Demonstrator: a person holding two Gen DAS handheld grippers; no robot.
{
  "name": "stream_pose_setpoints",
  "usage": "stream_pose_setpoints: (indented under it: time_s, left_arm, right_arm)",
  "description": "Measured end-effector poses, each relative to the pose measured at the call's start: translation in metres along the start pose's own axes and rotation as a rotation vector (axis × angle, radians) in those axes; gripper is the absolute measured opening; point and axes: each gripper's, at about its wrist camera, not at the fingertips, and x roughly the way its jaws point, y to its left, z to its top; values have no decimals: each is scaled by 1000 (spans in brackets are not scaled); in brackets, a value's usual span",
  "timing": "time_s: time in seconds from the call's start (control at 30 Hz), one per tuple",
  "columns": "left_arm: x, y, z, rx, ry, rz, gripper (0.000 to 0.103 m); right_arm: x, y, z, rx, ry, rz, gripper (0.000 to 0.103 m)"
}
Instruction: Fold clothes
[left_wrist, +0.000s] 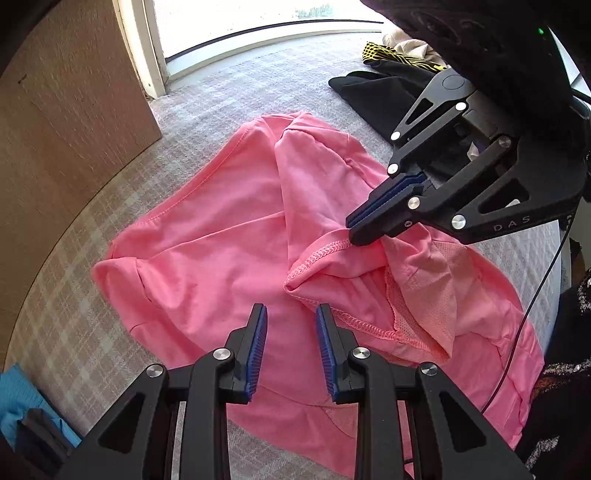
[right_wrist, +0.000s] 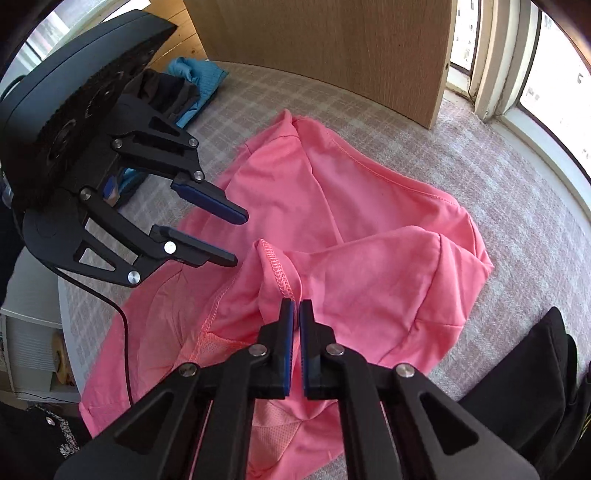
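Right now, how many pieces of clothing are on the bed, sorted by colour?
Pink: 1, the pink garment in the middle, its hem pinched by the right tongs
Black: 1, the black garment
Blue: 1, the blue garment
Yellow and black: 1, the patterned piece
Cream: 1, the cream piece
Total: 5

Both wrist views look steeply down, close, from opposite sides; they share the pink garment (left_wrist: 229, 236) (right_wrist: 369, 229).

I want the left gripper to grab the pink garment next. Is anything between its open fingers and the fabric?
Nothing visible. The left gripper hangs open over the pink garment, bare fabric beneath it. The right gripper, shut on the stitched hem, sits off to one side.
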Motion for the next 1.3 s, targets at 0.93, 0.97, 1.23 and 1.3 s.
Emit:
stream_pose_setpoints:
  time_s: [0.93,0.97,1.23,1.3]
  left_arm:
    - [-1,-2,-26,87,93,38,8]
    - [-6,-1,-25,83,76,31,8]
    - [-18,13,3,31,1,-19,17]
    - [-14,18,5,0,-2,-31,17]
  right_arm:
    - [-1,32,-27,-199,-12,-19,4]
    - [-3,39,-28,-228,-28,-28,4]
    - [-7,60,-32,-318,-15,86,4]
    - [-4,51,-37,-256,34,175,11]
